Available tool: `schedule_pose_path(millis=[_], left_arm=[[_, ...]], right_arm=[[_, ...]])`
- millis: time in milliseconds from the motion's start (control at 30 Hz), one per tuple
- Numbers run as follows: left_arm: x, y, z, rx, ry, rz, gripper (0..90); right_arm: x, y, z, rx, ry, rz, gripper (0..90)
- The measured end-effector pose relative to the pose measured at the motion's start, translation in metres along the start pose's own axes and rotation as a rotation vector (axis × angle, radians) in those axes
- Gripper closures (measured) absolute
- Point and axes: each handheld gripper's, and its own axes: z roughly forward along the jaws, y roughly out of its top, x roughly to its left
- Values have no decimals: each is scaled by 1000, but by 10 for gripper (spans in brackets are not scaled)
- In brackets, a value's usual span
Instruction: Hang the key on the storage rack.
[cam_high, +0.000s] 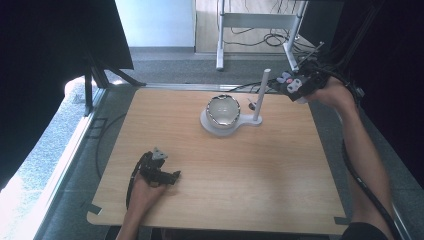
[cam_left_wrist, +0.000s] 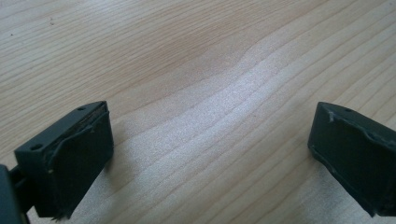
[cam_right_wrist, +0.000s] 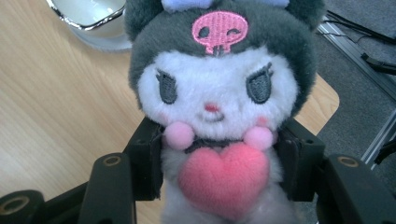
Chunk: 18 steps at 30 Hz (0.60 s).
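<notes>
the left gripper (cam_high: 174, 175) lies low on the wood table (cam_high: 270, 170), near the front left w/ the hand behind it. in the left gripper view its two black blocky jaws are spread wide apart w/ nothing between them, just bare pale wood w/ wavy grain lines and a soft shine.

in the middle, towards the back, there's a round bowl (cam_high: 223, 110), white inside w/ a shiny silver rim. it sits on a flat white stand (cam_high: 246, 121) w/ a round base. a thin white pole (cam_high: 260, 95) goes straight up from the stand, just right of the bowl.

at the back right corner the right gripper (cam_high: 287, 82) is held up above the table edge, near the top of the pole but apart from it. it's pinching a soft toy (cam_right_wrist: 219, 102). in the right gripper view the toy is fluffy, w/ a white fuzzy face, a dark grey hood w/ a pink stitched skull (cam_right_wrist: 219, 29), two small pink pom-poms and a puffy pink heart (cam_right_wrist: 223, 179) on its tummy. the black jaws press on both sides of its body, below the face. the bowl's rim is behind the toy at the top left.
</notes>
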Motion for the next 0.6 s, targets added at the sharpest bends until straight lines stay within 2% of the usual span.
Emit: schedule_pose_path(millis=[367,600], left_arm=[[0,0,0,1,0,1,0],[0,0,0,1,0,1,0]], right_arm=[[-9,14,12,4,-40,40,430],[-15,11,22,22,-48,61,429]])
